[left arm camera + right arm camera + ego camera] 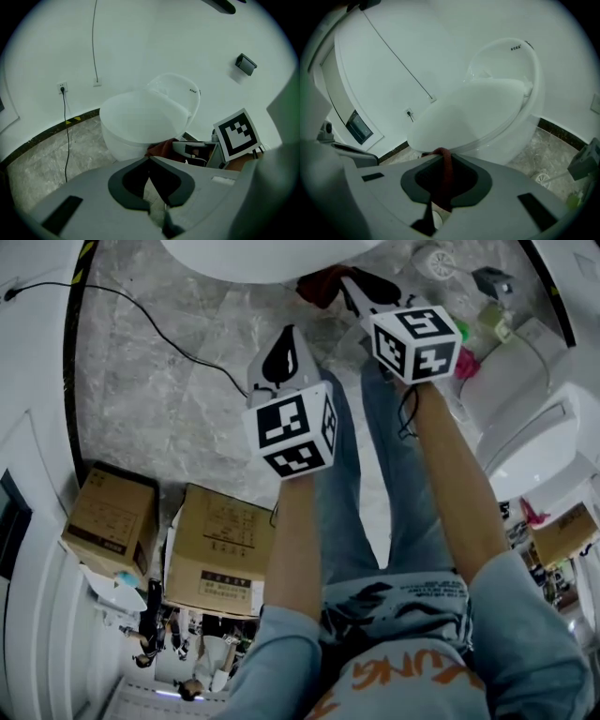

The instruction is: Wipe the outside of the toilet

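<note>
The white toilet [253,257] is at the top of the head view, and its bowl [140,123] fills the middle of the left gripper view. My right gripper [351,285] is shut on a dark red cloth [322,284], which hangs just below the bowl's front. The right gripper view shows the cloth [444,173] running between the jaws, right under the toilet rim [478,117]. My left gripper [286,334] hovers lower left of the cloth, shut and holding nothing. Its tips [150,160] are a short way from the bowl.
Two cardboard boxes [112,514] [220,549] stand on the marble floor to my left. A black cable [159,334] runs across the floor from a wall socket [62,87]. Another white fixture [534,423], small bottles [492,322] and a floor drain [436,261] are at right.
</note>
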Demonstrator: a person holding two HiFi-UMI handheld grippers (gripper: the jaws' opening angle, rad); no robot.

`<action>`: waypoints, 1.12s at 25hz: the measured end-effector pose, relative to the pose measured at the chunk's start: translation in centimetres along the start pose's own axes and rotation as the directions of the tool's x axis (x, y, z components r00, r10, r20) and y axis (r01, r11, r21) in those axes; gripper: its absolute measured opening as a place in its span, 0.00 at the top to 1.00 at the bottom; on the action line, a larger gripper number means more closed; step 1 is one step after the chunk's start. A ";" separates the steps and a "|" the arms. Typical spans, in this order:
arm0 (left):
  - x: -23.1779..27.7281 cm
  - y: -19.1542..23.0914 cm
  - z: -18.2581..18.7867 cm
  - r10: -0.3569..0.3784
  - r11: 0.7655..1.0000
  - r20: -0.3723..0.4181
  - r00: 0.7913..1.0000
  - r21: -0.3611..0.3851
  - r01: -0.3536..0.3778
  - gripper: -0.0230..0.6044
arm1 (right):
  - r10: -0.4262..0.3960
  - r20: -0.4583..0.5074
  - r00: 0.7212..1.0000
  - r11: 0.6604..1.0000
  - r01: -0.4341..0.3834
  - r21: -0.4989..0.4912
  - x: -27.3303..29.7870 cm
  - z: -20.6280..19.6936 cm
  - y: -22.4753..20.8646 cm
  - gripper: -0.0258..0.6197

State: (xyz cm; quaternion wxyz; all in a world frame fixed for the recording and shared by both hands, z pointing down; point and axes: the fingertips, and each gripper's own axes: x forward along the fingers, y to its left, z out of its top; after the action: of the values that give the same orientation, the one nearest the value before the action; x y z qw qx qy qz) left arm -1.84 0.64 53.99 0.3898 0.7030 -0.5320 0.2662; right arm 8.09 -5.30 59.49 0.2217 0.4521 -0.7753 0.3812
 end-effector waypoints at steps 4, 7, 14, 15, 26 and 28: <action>0.9 -1.9 0.2 -0.008 1.000 -0.004 1.000 0.006 0.008 0.97 | -0.013 0.008 1.000 1.000 0.012 0.013 -0.7 0.5 -2.3 0.90; 1.5 -3.4 0.3 -0.009 1.000 -0.008 1.000 0.010 0.009 0.97 | -0.025 0.013 1.000 1.000 0.025 0.016 -1.3 1.1 -4.4 0.90; 3.8 -6.5 0.5 0.002 1.000 -0.012 1.000 -0.007 -0.003 0.97 | -0.021 0.022 1.000 0.999 0.021 0.024 -2.0 2.6 -8.6 0.90; 4.2 -7.0 0.5 0.002 1.000 -0.013 1.000 -0.010 -0.002 0.97 | -0.020 0.023 1.000 0.999 0.019 0.026 -2.0 2.8 -9.2 0.90; 7.8 -12.3 1.2 0.032 0.996 0.009 0.999 -0.083 -0.031 0.97 | 0.014 0.001 1.000 1.000 -0.014 -0.011 -2.4 4.6 -15.6 0.90; 8.1 -12.5 1.1 0.041 0.994 0.014 0.999 -0.100 -0.039 0.97 | 0.023 0.001 1.000 1.000 -0.023 -0.005 -2.4 4.5 -15.9 0.90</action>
State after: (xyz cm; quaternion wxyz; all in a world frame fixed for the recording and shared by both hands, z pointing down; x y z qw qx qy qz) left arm 12.39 -2.97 56.46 0.4147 0.6739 -0.5619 0.2413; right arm 23.06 -12.35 61.34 0.2181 0.4429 -0.7814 0.3817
